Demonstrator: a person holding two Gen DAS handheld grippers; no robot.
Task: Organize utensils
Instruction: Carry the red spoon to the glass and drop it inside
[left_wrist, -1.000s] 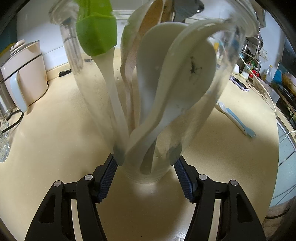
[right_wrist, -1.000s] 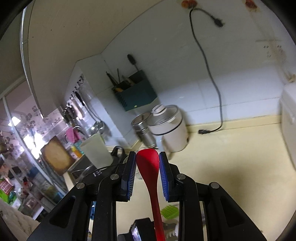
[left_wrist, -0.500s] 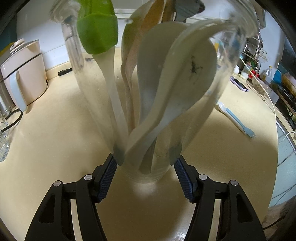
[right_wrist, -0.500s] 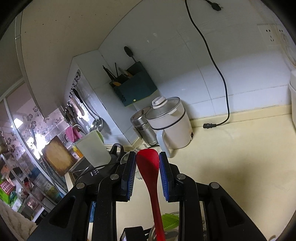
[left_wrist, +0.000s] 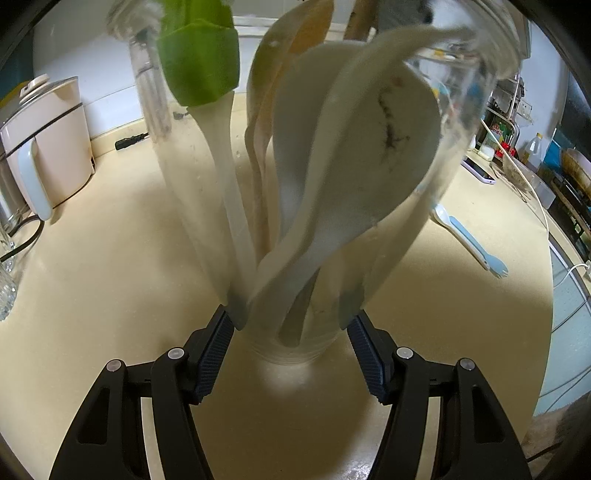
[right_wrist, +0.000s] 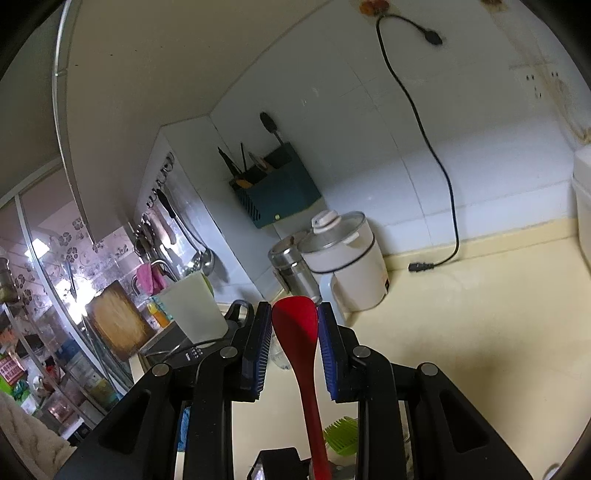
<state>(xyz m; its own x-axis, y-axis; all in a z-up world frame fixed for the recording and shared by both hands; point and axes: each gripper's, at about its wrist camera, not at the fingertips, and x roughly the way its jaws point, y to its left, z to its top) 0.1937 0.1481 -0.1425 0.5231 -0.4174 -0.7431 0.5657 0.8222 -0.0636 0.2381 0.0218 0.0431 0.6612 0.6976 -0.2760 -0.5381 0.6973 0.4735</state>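
Note:
My left gripper (left_wrist: 291, 328) is shut on a clear glass jar (left_wrist: 295, 343) that stands on the cream counter (left_wrist: 110, 266). The jar holds several utensils: white rice paddles (left_wrist: 354, 155), a green-headed utensil (left_wrist: 199, 62) and a wooden spoon (left_wrist: 295, 40). My right gripper (right_wrist: 294, 339) is shut on a red spatula (right_wrist: 297, 325), blade up, its handle running down between the fingers. Below it the green utensil head (right_wrist: 341, 434) shows. A white and blue spoon (left_wrist: 465, 236) lies on the counter to the right.
A white rice cooker (left_wrist: 48, 147) (right_wrist: 343, 266) and a steel canister (right_wrist: 291, 266) stand by the wall. A black power plug (right_wrist: 421, 266) lies on the counter. A phone (left_wrist: 478, 171) and bottles sit at the far right. A teal utensil holder (right_wrist: 277, 192) hangs on the wall.
The right gripper with the red spatula has tilted, so the wall and cooker shifted in its view. The left gripper still holds the jar in the same place.

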